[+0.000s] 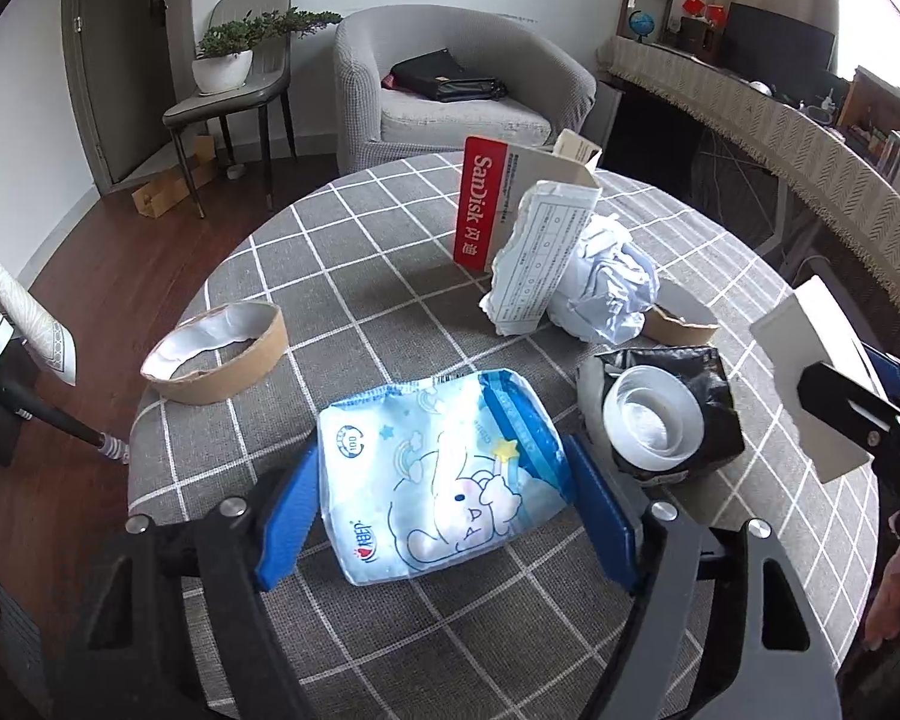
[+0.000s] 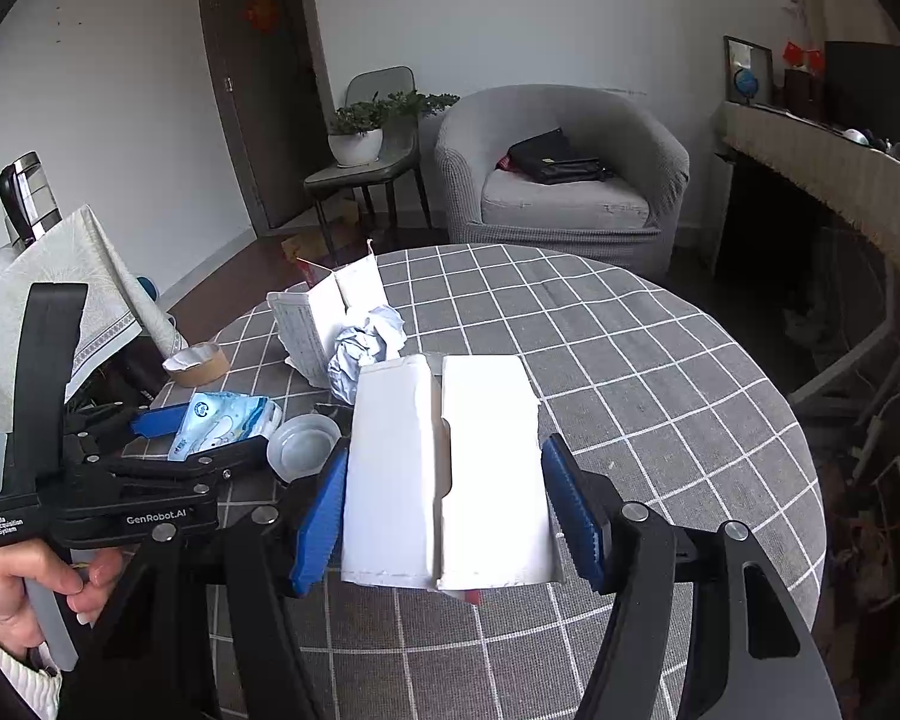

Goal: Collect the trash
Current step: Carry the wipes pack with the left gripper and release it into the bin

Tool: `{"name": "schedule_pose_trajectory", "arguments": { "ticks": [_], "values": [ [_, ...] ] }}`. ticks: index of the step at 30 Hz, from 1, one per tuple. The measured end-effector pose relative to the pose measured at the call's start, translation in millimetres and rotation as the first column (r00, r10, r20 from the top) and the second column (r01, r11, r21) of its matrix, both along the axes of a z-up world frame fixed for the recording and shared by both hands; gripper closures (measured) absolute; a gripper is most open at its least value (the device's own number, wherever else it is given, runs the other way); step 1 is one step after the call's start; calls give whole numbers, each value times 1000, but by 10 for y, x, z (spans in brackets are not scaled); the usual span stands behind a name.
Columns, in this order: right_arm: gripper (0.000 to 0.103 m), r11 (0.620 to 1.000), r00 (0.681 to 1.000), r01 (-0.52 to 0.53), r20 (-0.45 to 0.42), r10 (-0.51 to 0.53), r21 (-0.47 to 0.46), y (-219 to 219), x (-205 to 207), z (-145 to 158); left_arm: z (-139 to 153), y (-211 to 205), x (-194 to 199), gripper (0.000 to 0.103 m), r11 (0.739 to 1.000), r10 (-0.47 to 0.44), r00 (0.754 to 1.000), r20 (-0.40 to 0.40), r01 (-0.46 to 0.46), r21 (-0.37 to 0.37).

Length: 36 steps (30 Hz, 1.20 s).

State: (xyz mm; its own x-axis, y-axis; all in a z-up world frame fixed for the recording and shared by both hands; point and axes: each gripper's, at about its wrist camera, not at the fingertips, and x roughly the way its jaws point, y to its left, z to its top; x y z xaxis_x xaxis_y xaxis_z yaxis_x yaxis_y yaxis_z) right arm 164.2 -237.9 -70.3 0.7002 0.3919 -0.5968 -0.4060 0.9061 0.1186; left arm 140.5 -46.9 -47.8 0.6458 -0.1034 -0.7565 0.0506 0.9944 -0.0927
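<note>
The left claw (image 1: 444, 516) is held low over the grey checked surface (image 1: 390, 252), its blue pads (image 1: 288, 534) set on either side of a blue-and-white tissue pack (image 1: 444, 474) that lies flat on the cloth. The pads are seen right at the pack's two sides, yet whether they press on it cannot be told, and the pack is not lifted. Just to the right of this claw a clear plastic cup (image 1: 654, 420) is seen sitting in crumpled black wrapping (image 1: 714, 414). Ahead of the claw and a little to the right, a crumpled ball of white paper (image 1: 612, 282) lies against a torn white carton (image 1: 534, 258), with a red-edged card box (image 1: 480, 204) standing behind them. Ahead and to the left, a brown cardboard ring (image 1: 216, 360) rests on the cloth, well apart from the rest. The right claw (image 2: 444, 498) is clamped on a flattened white box (image 2: 444, 474), which is gripped at both sides by the blue pads (image 2: 321, 522) and held clear above the surface. To the left of this claw the other claw is seen at the tissue pack, its handle held by a hand (image 2: 24, 582).
</note>
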Motion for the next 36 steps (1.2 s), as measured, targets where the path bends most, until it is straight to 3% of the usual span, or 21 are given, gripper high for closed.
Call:
{"name": "schedule_pose_trajectory", "arguments": {
  "ticks": [9,17,26,36],
  "values": [
    [39,997,996,-62,60,59,52,420,-119,287,155,243,-189,26,999,-42,997,69,42,-12],
    [39,991,992,-117,55,114,66,848,-70,318,285,589,-375,27,996,-39,993,113,48,-75],
    [39,975,977,-209,55,205,72,1425,-132,367,392,1087,-638,27,997,-18,985,173,30,-69],
    [39,947,948,-315,55,312,60,2164,-217,368,182,1608,-887,26,999,42,993,106,-40,-19]
  ]
}}
